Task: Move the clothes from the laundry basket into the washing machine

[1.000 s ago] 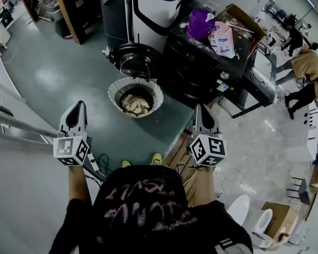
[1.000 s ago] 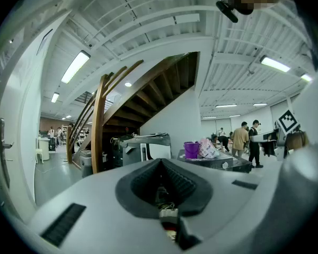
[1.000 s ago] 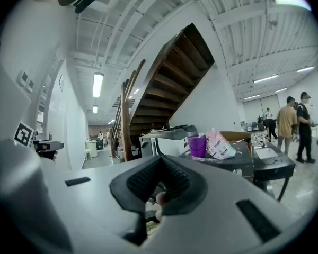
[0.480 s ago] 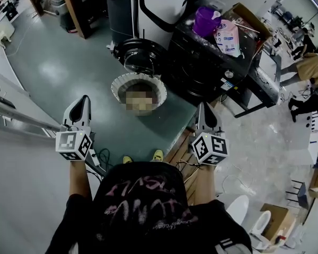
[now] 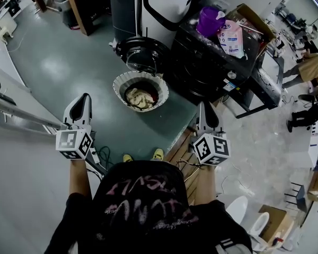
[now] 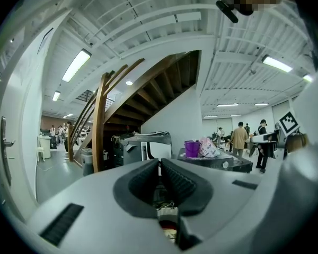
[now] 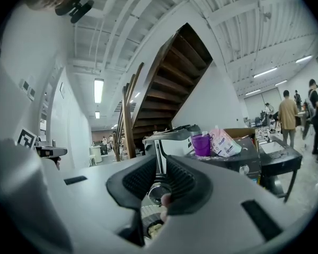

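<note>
Pale clothes (image 5: 140,98) lie heaped in the round white laundry basket (image 5: 120,84) on the grey-green floor (image 5: 58,62), just in front of the washing machine (image 5: 144,53), whose round port sits right behind it. The move looks barely begun. The left gripper (image 5: 84,98) is pressed together and empty. The right gripper (image 5: 203,109) has just been opening to a narrow gap, with nothing between its jaws. Both hover level, near the person and well short of the basket. The reach likely calls for wider jaws tipped down, a deep bite of fabric, then a lift clear of the rim. To the right, a dark cabinet (image 5: 212,62) carries a purple jug (image 5: 209,20) and a pink pouch (image 5: 230,38). People (image 5: 307,62) work at the far right.
</note>
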### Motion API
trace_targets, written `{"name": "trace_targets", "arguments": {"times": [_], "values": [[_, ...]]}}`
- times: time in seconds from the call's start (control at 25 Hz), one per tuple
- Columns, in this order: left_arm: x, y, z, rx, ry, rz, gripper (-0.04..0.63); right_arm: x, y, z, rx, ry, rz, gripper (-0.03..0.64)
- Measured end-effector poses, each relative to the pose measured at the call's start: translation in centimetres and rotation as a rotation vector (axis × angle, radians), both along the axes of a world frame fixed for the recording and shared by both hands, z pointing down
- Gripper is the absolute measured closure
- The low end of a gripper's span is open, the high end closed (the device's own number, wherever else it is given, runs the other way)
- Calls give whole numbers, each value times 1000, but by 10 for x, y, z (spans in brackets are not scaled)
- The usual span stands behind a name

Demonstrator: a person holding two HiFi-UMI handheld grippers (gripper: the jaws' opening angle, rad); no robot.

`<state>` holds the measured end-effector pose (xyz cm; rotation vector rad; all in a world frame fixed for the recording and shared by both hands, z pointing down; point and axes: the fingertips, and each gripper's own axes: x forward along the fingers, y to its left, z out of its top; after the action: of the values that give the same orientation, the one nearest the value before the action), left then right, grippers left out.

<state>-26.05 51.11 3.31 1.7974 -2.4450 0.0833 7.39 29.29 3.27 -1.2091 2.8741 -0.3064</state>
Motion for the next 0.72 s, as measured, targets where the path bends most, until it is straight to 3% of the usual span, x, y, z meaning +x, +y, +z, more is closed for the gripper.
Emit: {"name": "trace_targets", "arguments": {"times": [0.08, 0.16, 0.36, 0.72], "values": [[0, -1, 1, -6, 2, 3, 564, -1, -1, 2, -7, -5, -8, 528], [-1, -3, 1, -8, 5, 10, 503, -3, -1, 4, -18, -12, -16, 464], [1, -8, -1, 2, 2, 26, 395, -3, -2, 8, -32, -8, -20, 396], [4, -12, -2, 2, 3, 39, 337, -1, -3, 12, -48, -3, -21, 342]]}}
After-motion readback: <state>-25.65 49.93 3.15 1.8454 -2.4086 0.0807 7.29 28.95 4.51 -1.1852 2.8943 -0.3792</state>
